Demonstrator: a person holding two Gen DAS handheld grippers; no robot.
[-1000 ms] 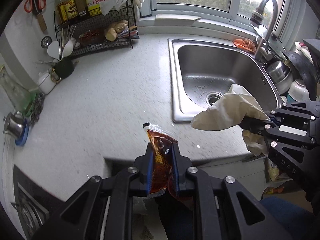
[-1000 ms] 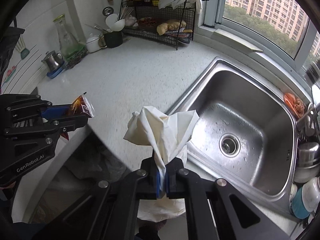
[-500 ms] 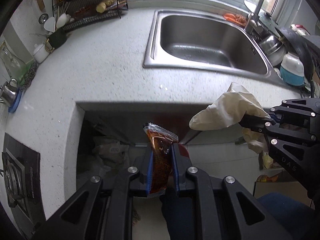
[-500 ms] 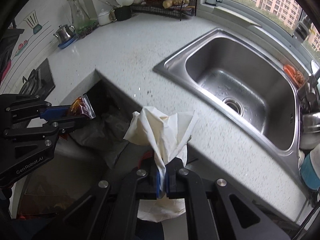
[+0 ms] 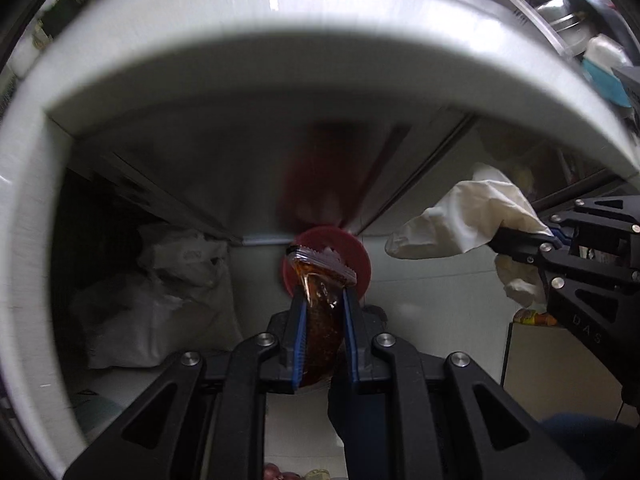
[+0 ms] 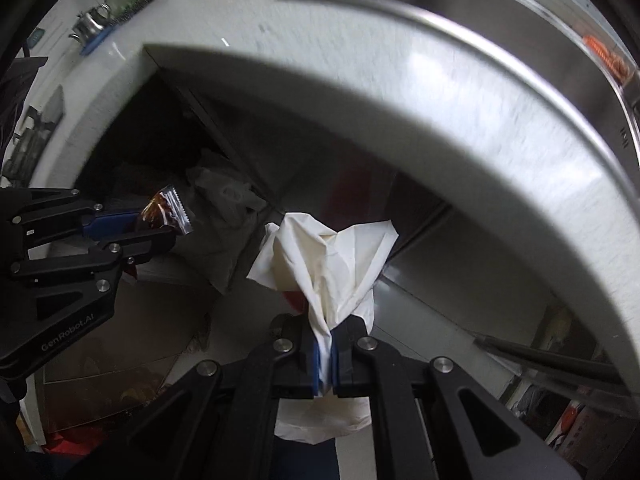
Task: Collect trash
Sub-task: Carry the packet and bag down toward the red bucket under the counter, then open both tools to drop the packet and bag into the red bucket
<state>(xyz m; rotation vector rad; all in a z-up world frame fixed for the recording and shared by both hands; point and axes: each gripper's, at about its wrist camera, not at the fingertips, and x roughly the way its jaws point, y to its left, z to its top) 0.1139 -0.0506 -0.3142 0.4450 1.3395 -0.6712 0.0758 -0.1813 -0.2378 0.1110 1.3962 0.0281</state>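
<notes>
The left gripper (image 5: pixel 323 300) is pinching a brown sauce packet (image 5: pixel 320 300) over what may be a red bin (image 5: pixel 360 256); the right gripper (image 6: pixel 326 340) is clamping a crumpled tissue (image 6: pixel 332 256) below the counter edge (image 6: pixel 400 120).

The left gripper (image 5: pixel 324 308) points down below the counter edge (image 5: pixel 280 60) and its blue pads (image 5: pixel 301 336) are pressed on a sauce packet (image 5: pixel 322 312) with dark brown liquid inside. Just behind the packet there is a round red lid (image 5: pixel 360 252), and to the left some white plastic bags (image 5: pixel 160 292) lie on the floor under the counter. On the right side, the right gripper (image 5: pixel 520 240) is closed on a crumpled white paper towel (image 5: pixel 464 220).
</notes>
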